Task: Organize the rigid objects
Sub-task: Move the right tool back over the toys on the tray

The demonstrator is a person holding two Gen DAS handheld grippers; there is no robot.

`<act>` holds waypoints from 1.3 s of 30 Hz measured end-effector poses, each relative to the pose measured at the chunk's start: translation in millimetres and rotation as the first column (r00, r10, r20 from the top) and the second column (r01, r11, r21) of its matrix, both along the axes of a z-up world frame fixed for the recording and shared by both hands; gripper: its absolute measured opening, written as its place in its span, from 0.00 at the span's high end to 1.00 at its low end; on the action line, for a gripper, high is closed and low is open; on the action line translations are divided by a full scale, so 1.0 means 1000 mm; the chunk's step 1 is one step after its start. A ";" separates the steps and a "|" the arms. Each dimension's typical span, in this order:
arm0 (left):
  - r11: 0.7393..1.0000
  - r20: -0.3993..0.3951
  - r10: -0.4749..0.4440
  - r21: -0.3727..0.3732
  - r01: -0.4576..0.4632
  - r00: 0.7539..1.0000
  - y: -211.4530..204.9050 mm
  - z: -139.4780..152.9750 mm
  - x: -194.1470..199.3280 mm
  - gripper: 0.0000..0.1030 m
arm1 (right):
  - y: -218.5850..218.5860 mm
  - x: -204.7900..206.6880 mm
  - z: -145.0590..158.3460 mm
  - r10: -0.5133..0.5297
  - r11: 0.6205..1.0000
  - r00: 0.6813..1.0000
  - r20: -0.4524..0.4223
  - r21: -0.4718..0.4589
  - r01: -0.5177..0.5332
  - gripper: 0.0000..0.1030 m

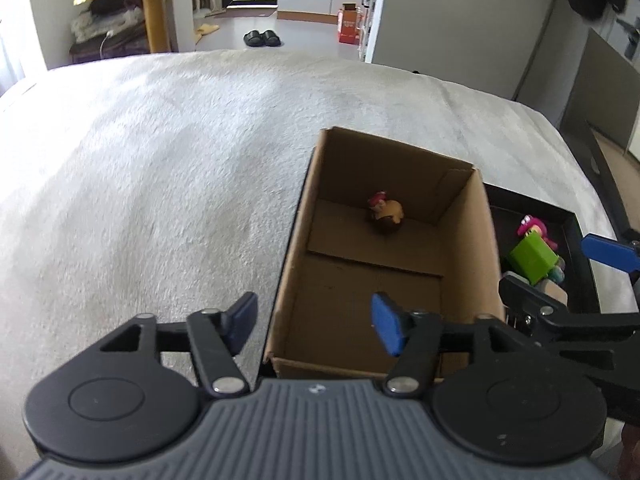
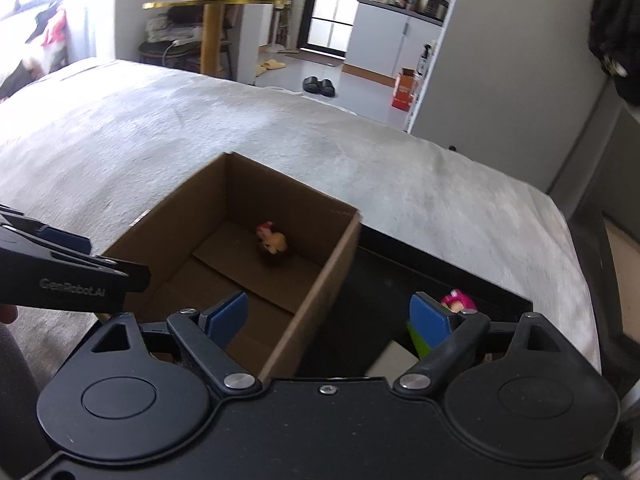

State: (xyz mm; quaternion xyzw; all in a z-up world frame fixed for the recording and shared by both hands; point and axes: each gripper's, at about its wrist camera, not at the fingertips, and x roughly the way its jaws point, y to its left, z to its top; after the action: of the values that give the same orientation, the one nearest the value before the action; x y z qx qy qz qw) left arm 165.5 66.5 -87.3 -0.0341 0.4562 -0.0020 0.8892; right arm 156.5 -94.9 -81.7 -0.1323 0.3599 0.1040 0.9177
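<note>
An open cardboard box stands on the bed. On its floor near the far wall lies a small tan figurine with a pink top. Right of the box is a black tray holding a green block and a pink toy. My left gripper is open and empty, straddling the box's near left wall. My right gripper is open and empty too, spanning the box's right wall and the tray.
A pale grey fleece cover spreads over the bed left of and beyond the box. Past the bed are a gold-topped side table, black slippers and a red carton on the floor. A dark frame borders the bed's right edge.
</note>
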 end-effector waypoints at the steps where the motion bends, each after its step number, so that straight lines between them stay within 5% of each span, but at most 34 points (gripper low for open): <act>1: 1.000 0.002 -0.005 0.010 0.005 1.000 -0.004 0.002 -0.001 0.33 | -0.006 -0.001 -0.001 -0.011 1.000 1.000 -0.002 0.011 0.011 0.14; 24: 0.974 -0.030 -0.077 0.213 0.082 0.997 -0.079 0.009 0.004 0.25 | -0.108 0.000 -0.022 -0.159 0.954 0.987 0.026 0.260 0.147 0.09; 39: 0.953 -0.041 -0.052 0.297 0.062 0.998 -0.104 0.006 0.011 0.25 | -0.135 -0.005 -0.048 -0.135 0.949 0.990 -0.034 0.282 0.139 0.09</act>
State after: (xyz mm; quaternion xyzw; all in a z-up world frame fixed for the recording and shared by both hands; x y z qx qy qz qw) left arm 176.9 -37.1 -81.3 0.1134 0.4667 0.0416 0.8761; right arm 151.6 -230.1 -129.9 0.0266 0.3562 0.0913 0.9296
